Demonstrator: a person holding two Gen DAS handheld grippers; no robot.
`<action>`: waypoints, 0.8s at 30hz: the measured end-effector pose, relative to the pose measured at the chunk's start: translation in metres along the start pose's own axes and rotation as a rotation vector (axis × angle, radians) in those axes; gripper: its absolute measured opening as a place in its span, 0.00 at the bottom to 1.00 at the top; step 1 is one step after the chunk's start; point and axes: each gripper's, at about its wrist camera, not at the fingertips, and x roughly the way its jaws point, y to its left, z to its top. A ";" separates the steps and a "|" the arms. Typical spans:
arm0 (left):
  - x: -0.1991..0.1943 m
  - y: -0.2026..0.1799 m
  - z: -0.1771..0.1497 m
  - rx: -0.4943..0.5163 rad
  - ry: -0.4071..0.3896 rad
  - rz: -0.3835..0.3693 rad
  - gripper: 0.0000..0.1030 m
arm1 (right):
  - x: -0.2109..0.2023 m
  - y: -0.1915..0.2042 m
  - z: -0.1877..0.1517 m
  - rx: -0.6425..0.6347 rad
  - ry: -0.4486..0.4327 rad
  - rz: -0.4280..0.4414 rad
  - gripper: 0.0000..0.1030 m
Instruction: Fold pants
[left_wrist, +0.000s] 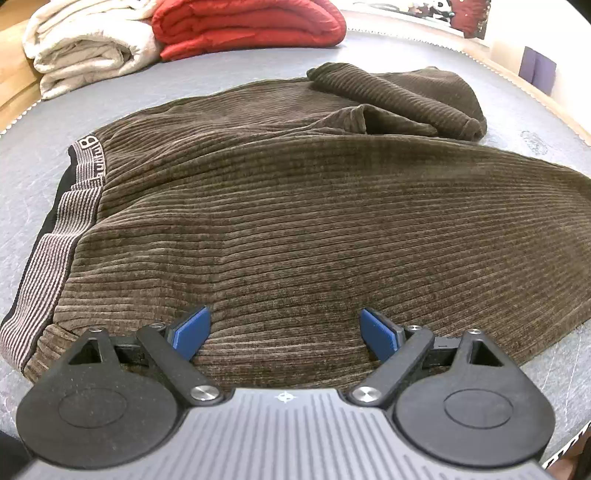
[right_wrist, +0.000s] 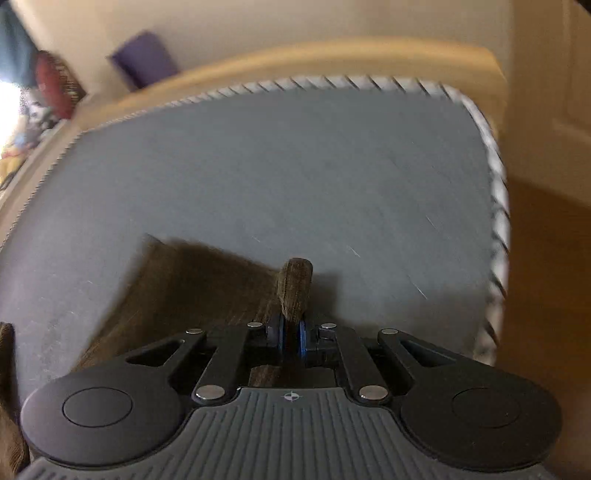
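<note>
Brown corduroy pants (left_wrist: 295, 206) lie spread on the grey mattress (left_wrist: 33, 162), with the striped waistband (left_wrist: 62, 229) at the left and one leg bunched at the far right. My left gripper (left_wrist: 284, 332) hovers open just over the near part of the cloth, nothing between its blue pads (left_wrist: 192, 332). In the blurred right wrist view my right gripper (right_wrist: 291, 338) is shut on a fold of the pants (right_wrist: 295, 288) that sticks up past its fingertips. The rest of that leg (right_wrist: 177, 288) trails off to the left on the mattress (right_wrist: 295, 166).
A folded red blanket (left_wrist: 251, 26) and a folded cream blanket (left_wrist: 85, 44) rest at the far left end of the mattress. The mattress edge (right_wrist: 498, 206) and wooden frame lie to the right in the right wrist view. A purple object (right_wrist: 144, 62) stands by the wall.
</note>
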 end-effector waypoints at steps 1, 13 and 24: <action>0.000 0.000 0.000 -0.001 0.002 0.001 0.89 | -0.002 -0.005 -0.001 0.007 -0.003 0.013 0.07; -0.012 0.004 -0.001 0.032 0.051 -0.048 0.89 | -0.026 -0.018 -0.007 0.107 -0.034 -0.105 0.07; -0.034 0.047 0.028 -0.082 0.058 -0.145 0.61 | -0.010 0.006 0.003 0.045 -0.083 -0.210 0.16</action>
